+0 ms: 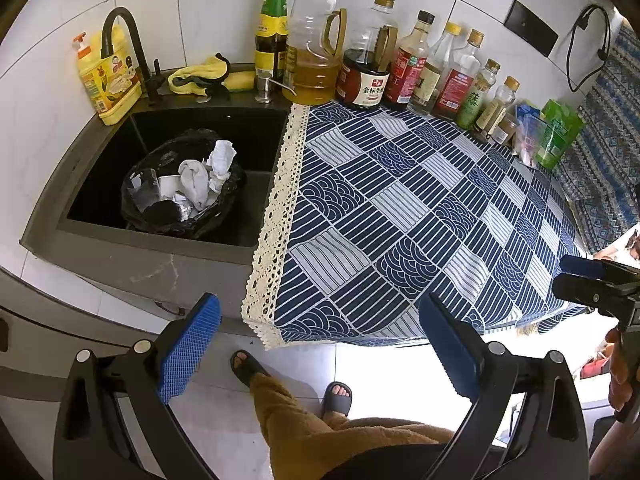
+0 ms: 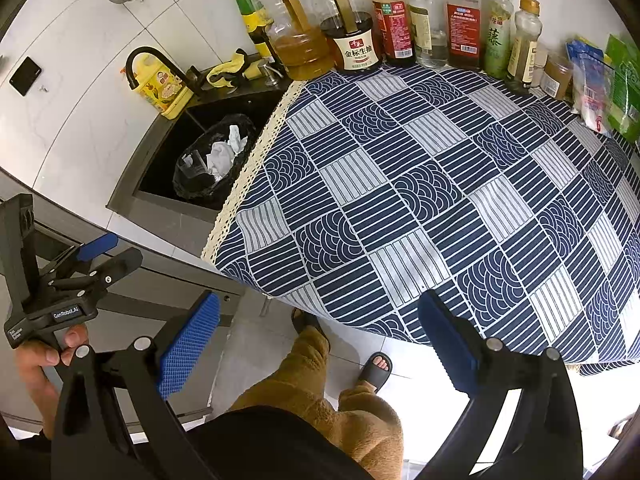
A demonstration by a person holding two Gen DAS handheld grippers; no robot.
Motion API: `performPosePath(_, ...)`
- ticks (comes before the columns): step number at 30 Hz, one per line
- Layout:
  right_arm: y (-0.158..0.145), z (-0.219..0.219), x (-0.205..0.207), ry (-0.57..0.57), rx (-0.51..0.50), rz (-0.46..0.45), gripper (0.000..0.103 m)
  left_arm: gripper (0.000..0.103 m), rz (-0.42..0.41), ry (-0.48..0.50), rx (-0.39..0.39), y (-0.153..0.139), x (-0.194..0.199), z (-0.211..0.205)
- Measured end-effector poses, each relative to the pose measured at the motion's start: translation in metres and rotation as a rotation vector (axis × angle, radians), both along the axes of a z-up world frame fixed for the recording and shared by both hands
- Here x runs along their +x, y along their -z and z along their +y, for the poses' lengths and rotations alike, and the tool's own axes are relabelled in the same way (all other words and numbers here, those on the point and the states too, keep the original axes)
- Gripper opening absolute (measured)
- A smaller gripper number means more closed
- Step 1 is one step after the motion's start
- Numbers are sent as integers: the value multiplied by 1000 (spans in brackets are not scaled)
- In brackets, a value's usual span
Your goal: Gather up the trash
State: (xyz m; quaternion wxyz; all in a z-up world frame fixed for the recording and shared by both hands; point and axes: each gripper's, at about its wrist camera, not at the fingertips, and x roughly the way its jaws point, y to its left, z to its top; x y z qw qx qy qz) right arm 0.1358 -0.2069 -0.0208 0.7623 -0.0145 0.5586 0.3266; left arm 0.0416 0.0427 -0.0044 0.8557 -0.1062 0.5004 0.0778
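A bin lined with a black bag (image 1: 136,204) stands in the dark sink (image 1: 96,240). It holds crumpled white tissues (image 1: 221,158), a white cup and clear plastic. It also shows in the right wrist view (image 2: 188,188). My left gripper (image 1: 320,344) is open and empty, held in front of the counter edge above the floor. My right gripper (image 2: 320,340) is open and empty too, held in front of the blue patterned cloth (image 2: 440,184). The left gripper shows in the right wrist view at the left (image 2: 108,252), and the right gripper shows at the right edge of the left wrist view (image 1: 576,276).
A row of sauce and oil bottles (image 1: 360,60) lines the back wall. Green and blue packets (image 1: 556,132) lie at the far right. A yellow soap bottle (image 1: 104,76), black tap and yellow cloth (image 1: 196,74) sit by the sink. My legs and sandals (image 1: 248,364) are below.
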Motion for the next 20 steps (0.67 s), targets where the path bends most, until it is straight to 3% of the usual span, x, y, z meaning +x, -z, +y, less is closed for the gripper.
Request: performPosePath(20, 1, -4, 8, 7, 3, 3, 98, 96, -8, -12, 4, -2, 7, -3)
